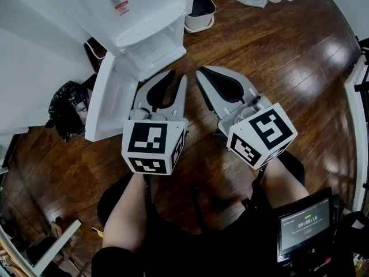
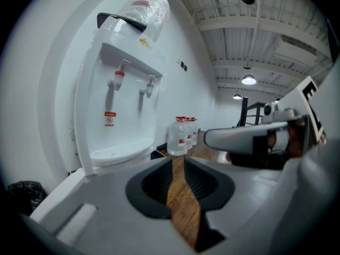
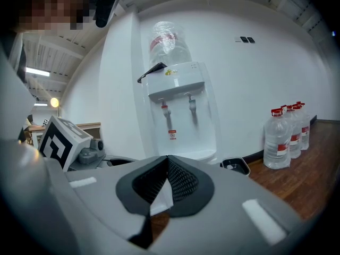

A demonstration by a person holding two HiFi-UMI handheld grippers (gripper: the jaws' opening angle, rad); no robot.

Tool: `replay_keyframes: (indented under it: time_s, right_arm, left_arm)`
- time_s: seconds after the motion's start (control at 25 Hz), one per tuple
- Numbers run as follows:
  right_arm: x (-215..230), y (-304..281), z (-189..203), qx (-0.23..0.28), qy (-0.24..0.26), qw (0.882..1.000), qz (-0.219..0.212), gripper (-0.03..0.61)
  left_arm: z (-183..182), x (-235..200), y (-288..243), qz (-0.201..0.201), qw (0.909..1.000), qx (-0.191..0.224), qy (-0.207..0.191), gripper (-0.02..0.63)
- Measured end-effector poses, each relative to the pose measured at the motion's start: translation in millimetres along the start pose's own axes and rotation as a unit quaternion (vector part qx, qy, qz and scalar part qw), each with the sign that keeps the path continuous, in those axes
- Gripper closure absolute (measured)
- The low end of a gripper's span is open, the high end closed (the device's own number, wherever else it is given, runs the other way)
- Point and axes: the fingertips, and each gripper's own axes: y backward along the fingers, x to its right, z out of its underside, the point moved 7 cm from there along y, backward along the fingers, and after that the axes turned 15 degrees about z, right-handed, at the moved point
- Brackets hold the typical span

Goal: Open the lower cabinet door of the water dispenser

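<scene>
Head view: lower cabinet door of the water dispenser stands swung out to the left, touched by neither gripper. Opening looks complete, with nothing evidently left.

Left gripper view: left gripper jaws are slightly apart with nothing between.

Right gripper view: right gripper jaws are pressed together, empty.

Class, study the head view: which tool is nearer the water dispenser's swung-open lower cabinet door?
Left. The left tool lies just beside the door, on its right. The right tool sits further right, beyond the left one.
</scene>
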Motion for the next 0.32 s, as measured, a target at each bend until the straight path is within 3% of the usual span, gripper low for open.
replay_keyframes:
  time_s: [0.32]
  right_arm:
    - [1.3, 0.2, 0.5, -0.001, 0.0, 1.0, 0.003, 0.574]
  left_arm:
    - [1.9, 0.2, -2.0, 0.004, 1.0, -0.004, 0.0, 0.522]
